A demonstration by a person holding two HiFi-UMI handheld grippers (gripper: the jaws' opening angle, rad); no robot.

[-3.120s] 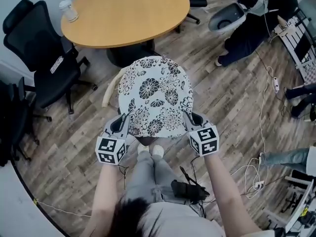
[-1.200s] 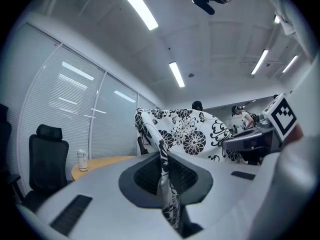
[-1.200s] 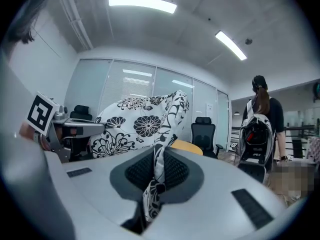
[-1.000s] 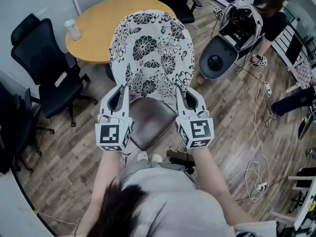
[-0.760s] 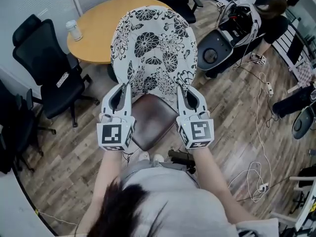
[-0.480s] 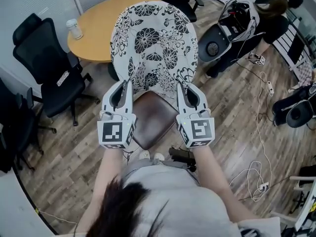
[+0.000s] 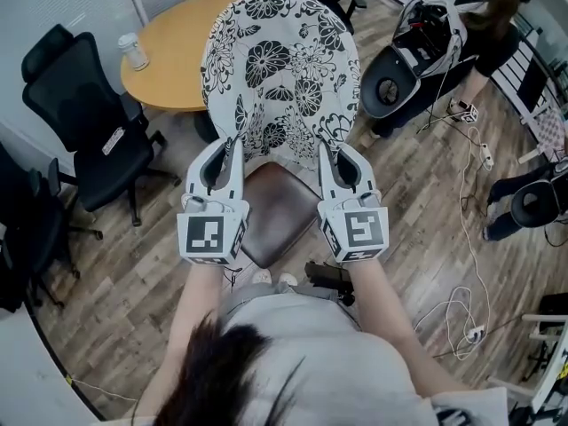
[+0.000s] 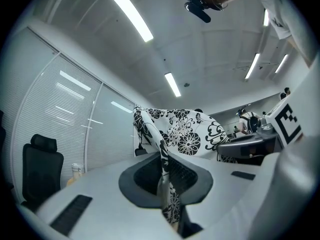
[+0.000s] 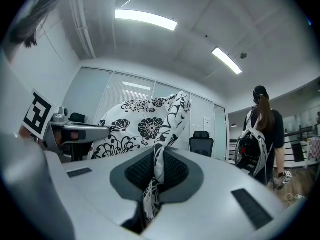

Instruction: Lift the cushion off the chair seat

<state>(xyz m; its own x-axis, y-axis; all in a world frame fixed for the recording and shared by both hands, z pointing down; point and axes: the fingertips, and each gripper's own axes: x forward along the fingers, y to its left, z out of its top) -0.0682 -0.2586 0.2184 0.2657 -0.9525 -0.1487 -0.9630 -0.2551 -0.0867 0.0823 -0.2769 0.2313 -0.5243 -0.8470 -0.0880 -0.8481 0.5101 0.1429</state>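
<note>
The round white cushion with black flower print hangs in the air above the chair, held up by its near edge. My left gripper is shut on the cushion's near left edge, and my right gripper is shut on its near right edge. Below the cushion the dark brown chair seat is bare. In the left gripper view the printed fabric runs pinched between the black pads. The right gripper view shows the same pinch on the fabric.
A round wooden table with a small jar stands behind the chair. Black office chairs are at the left. A person with a backpack stands at the upper right. Cables lie on the wood floor at the right.
The cushion has risen a little and now covers more of the table behind it. Both grippers keep their hold on its near edge. The person at the upper right has shifted.
</note>
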